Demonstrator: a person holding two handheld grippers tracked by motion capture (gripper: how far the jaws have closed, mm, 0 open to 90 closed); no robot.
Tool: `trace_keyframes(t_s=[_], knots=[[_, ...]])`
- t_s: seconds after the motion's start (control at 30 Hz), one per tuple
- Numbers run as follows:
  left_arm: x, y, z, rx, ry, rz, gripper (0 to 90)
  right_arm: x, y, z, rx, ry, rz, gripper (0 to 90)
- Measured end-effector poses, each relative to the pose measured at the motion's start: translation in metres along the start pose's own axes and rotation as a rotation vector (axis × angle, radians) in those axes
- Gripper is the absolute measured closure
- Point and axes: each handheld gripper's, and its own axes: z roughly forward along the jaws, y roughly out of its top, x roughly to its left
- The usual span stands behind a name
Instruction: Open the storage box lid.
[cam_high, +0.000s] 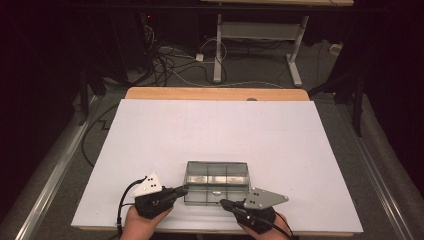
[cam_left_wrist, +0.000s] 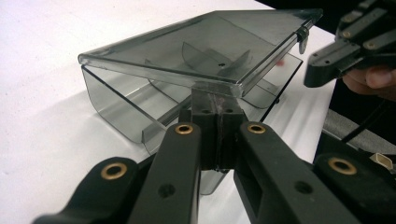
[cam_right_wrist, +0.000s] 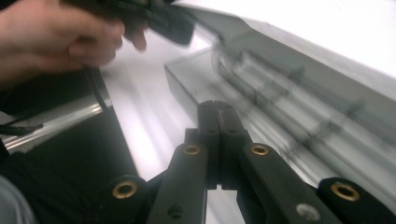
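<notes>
Item: smoked clear plastic compartment box (cam_high: 217, 182) with hinged lid (cam_left_wrist: 205, 49), resting near the middle of the surface's (cam_high: 215, 130) near edge. Lid partly raised, tilted up at my side; dividers visible inside, no contents that I can make out. Left tongs (cam_high: 183, 190): jaws pressed together, tips tucked under the lid's front lip at the box's left end, holding nothing. Right tongs (cam_high: 223, 202): likewise closed and empty, tips just beside the front wall near the latch. Handling note, as I judge it: I should lift the lid slowly with the left tips and steady the base with the right, or the light box may skid.
</notes>
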Motion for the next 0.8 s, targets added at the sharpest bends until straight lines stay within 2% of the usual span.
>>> trace_keyframes(t_s=[0.2, 0.47, 0.53, 0.8], knots=[[0.001, 0.002, 0.003, 0.002, -0.010, 0.005, 87.5, -0.006, -0.022, -0.020, 0.041, -0.030, 0.050, 90.0], [0.001, 0.005, 0.005, -0.005, -0.019, 0.007, 87.5, -0.014, -0.036, -0.020, 0.113, -0.071, 0.074, 90.0], [0.001, 0.005, 0.006, -0.005, -0.020, 0.008, 87.4, -0.016, -0.038, -0.021, 0.115, -0.077, 0.087, 90.0], [0.001, 0.005, 0.006, -0.003, -0.021, 0.011, 87.5, -0.019, -0.038, -0.023, 0.112, -0.090, 0.089, 90.0]])
